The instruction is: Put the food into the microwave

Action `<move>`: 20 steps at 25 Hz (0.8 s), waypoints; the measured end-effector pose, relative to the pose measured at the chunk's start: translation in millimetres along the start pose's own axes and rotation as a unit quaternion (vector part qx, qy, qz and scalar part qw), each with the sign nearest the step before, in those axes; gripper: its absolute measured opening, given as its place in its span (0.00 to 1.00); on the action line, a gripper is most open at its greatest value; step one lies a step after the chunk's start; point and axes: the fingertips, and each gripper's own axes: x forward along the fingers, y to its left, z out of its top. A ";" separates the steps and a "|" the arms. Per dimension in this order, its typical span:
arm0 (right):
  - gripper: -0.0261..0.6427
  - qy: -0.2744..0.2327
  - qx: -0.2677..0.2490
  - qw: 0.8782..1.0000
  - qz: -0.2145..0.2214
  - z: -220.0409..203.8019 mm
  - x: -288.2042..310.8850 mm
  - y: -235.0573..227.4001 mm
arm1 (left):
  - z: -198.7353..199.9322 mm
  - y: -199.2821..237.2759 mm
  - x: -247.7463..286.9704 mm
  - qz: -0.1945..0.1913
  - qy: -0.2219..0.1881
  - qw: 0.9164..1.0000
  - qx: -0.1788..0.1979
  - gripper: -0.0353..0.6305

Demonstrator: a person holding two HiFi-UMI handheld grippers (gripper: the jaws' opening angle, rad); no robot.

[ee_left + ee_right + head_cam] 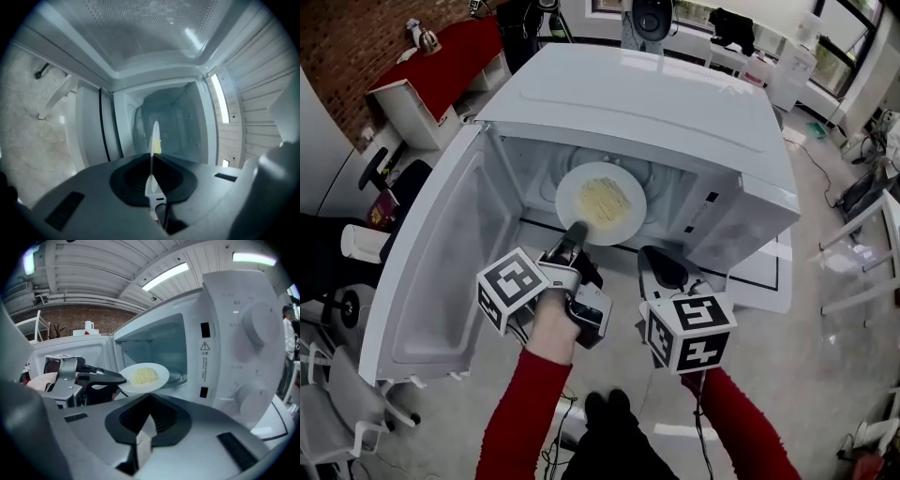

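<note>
Food plate (572, 192) is pinched at its rim by left hand-held gripper (577, 231); right hand-held gripper (151, 397) pressed together.

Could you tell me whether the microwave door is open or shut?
Open: the door is swung wide, and the cavity shows.

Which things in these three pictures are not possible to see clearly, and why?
- Left gripper view: the plate is edge-on in the left claw, so its food is almost hidden.
- Head view: the plate covers part of the microwave floor under it.
- Right gripper view: the print on the warning label is too small to read.
</note>
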 end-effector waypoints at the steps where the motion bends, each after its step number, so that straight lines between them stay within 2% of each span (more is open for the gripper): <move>1: 0.06 0.000 0.002 1.000 0.002 -1.4 1.7 -0.2 | -0.3 1.4 3.1 0.000 -0.002 1.000 -0.004 0.08; 6: 0.06 -0.001 0.007 1.000 0.011 0.1 15.0 1.4 | 7.3 -0.9 19.3 -0.006 -0.007 1.000 -0.014 0.08; 11: 0.06 -0.005 0.023 1.000 0.004 7.3 25.0 2.3 | 13.8 -8.8 34.6 -0.008 0.010 1.000 0.004 0.08; 14: 0.06 -0.013 0.027 0.999 -0.014 14.9 31.5 0.3 | 20.2 -13.7 44.4 -0.010 0.024 0.999 0.021 0.08; 20: 0.06 -0.018 0.047 0.997 -0.054 14.3 33.3 -4.8 | 16.8 -2.9 57.6 0.002 0.061 0.998 0.018 0.08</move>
